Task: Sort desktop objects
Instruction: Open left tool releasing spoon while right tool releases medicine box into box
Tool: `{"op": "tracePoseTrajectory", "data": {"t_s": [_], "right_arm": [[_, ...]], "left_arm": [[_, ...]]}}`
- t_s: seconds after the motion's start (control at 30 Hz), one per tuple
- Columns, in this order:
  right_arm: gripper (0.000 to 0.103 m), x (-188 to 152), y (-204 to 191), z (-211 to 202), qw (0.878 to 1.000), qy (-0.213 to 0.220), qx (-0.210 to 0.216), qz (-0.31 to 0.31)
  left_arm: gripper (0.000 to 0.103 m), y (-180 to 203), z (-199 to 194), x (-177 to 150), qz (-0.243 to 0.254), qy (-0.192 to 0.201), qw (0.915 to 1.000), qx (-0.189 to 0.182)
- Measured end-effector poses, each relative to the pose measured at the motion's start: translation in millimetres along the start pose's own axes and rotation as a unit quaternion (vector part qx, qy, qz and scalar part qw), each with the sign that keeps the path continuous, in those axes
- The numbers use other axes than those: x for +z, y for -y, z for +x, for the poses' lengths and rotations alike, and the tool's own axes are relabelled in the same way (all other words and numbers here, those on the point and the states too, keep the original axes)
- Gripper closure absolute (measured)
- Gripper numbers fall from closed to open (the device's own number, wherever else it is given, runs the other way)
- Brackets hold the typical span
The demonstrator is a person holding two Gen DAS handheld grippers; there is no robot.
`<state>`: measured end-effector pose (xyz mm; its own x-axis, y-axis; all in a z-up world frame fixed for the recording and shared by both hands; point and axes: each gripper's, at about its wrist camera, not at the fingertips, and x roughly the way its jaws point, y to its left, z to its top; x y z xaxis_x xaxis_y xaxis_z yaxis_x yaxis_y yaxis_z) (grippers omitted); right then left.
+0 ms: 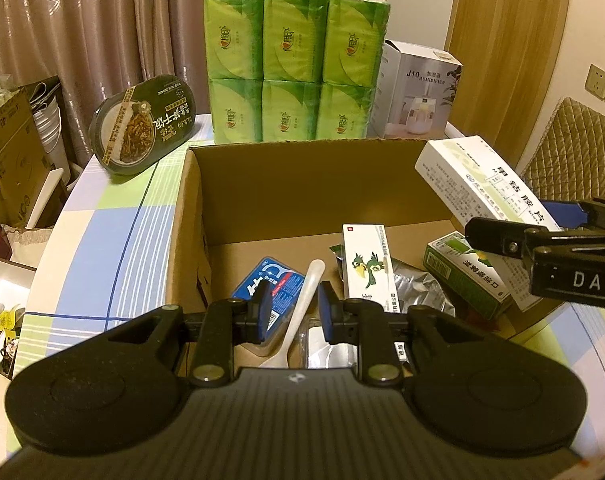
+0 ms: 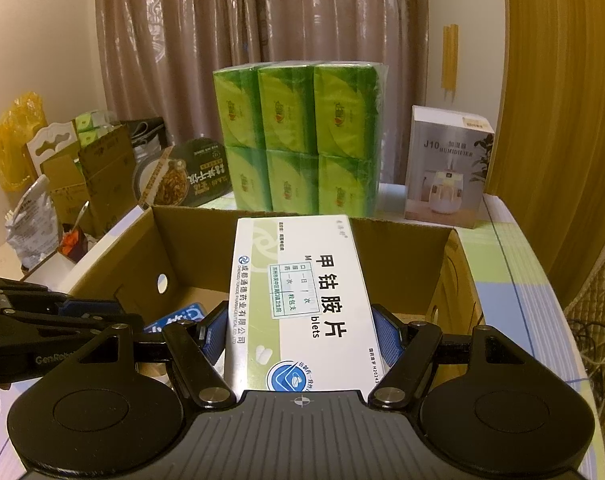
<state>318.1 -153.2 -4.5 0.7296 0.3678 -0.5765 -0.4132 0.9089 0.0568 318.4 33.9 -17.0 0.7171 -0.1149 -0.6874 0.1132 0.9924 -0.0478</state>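
Between the blue pads of the right gripper (image 2: pixel 300 330) sits a white medicine box (image 2: pixel 298 300), pinched at its sides and held above the open cardboard box (image 2: pixel 114 256) on the desk (image 2: pixel 502 264). To its left, the left gripper (image 1: pixel 290 306) hovers over the same box with its jaws nearly together and nothing between them; below lie a white spoon (image 1: pixel 302 308), a blue packet (image 1: pixel 278 292) and a parrot-printed carton (image 1: pixel 368 268). Beyond stands a green tissue pack (image 2: pixel 302 140).
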Motion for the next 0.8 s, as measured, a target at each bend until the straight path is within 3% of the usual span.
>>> {"op": "tracePoseTrajectory", "data": {"t_s": [0.5,0.8], "right_arm": [[0.034,-5.2,1.1,5.9,1.000,-0.010,0.004,-0.001],[0.033,-4.0,11.7,-0.7,1.000,0.012,-0.021,0.017]], "left_arm": [[0.083,-0.7,0.7,-1.0,-0.002,0.001,1.0000,0.001],[0.077,-3.1,0.0,-1.4,-0.008,0.005,0.9999,0.005]]}}
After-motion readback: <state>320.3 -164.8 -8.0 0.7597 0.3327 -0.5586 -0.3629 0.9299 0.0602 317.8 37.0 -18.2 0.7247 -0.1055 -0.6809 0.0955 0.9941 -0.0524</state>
